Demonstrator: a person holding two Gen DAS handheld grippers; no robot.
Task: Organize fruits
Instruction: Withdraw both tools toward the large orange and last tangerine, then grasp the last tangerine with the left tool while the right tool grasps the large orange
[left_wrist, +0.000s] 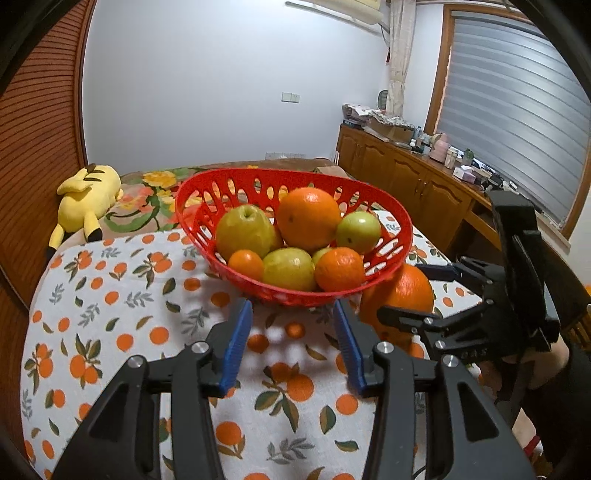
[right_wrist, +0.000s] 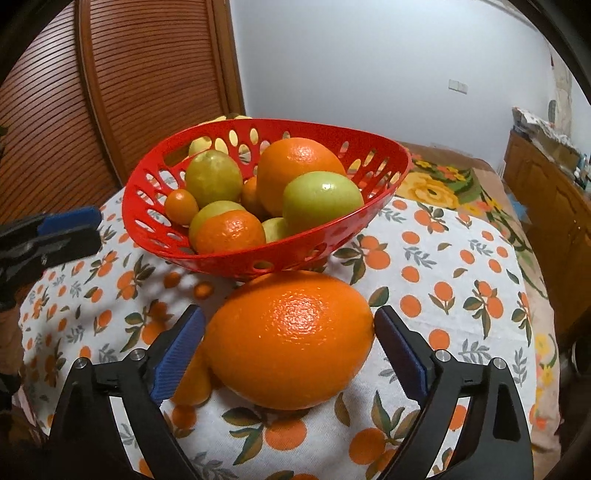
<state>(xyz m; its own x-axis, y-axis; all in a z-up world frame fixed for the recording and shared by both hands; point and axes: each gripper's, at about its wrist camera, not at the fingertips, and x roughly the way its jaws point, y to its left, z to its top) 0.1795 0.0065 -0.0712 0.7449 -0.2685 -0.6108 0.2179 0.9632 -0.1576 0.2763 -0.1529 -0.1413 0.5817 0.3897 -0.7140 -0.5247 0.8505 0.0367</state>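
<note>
Right gripper (right_wrist: 288, 350) stands open astride the large orange (right_wrist: 291, 339), lower centre; close evenly (pads apart from the peel). Left gripper (left_wrist: 291, 347) open, empty.

A yellow plush toy (left_wrist: 88, 199) lies on a floral blanket (left_wrist: 155, 195) — wooden cabinets (left_wrist: 406, 173) beyond.

Pale wall (left_wrist: 221, 74), slatted wooden door (right_wrist: 147, 74), wooden sideboard (left_wrist: 406, 173), window blind (left_wrist: 517, 110), curtain (left_wrist: 400, 55).
</note>
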